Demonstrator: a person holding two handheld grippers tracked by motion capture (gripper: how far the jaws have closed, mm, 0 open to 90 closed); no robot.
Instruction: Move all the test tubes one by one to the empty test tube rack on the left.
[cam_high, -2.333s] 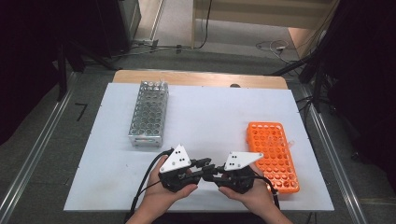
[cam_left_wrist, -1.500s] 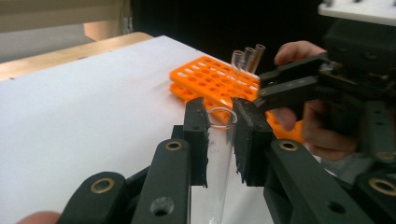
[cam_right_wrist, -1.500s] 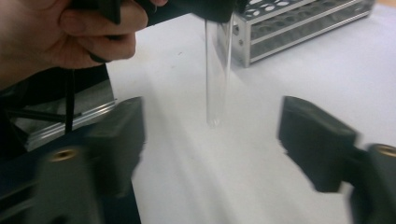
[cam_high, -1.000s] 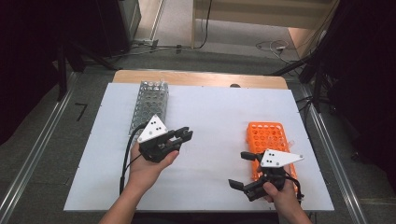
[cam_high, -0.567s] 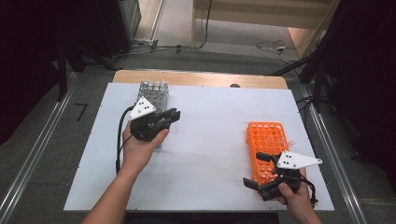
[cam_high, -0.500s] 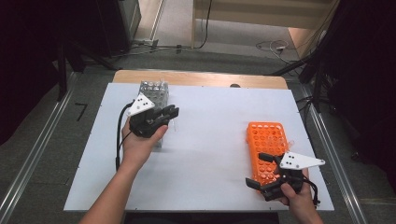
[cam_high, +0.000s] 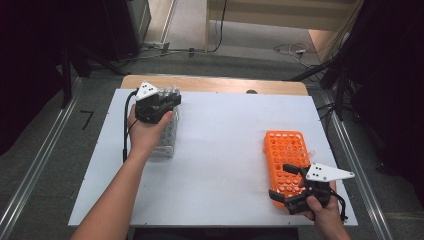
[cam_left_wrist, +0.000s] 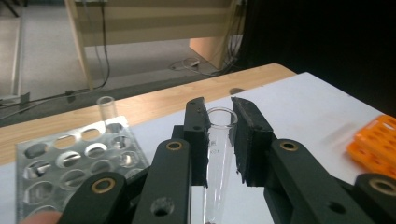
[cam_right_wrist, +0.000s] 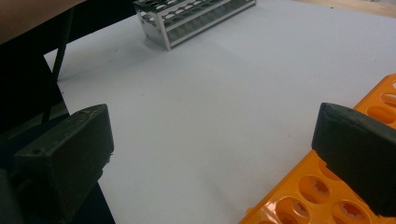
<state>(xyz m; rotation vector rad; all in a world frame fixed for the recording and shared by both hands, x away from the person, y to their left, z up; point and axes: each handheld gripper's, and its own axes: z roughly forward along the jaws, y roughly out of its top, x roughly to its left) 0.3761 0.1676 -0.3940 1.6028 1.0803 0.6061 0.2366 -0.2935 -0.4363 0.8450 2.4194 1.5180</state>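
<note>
Clamped between the jaws of the left hand-held gripper (cam_left_wrist: 219, 140) is a clear glass test tube (cam_left_wrist: 217, 168), held upright with its open rim level with the jaw tips. This gripper is seen over the far end of the metal tube rack (cam_high: 167, 132), near the back left of the white surface (cam_high: 220, 145). One more clear tube (cam_left_wrist: 107, 108) is seated in a far hole of that rack, its rim raised above the perforated top plate. The right hand-held gripper (cam_high: 290, 182) is held with its jaws spread wide and nothing between them, at the near end of the orange tube rack (cam_high: 285, 150). One jaw is seen over the orange rack's holes, the other over bare surface just beside it. The two racks are set well apart.
</note>
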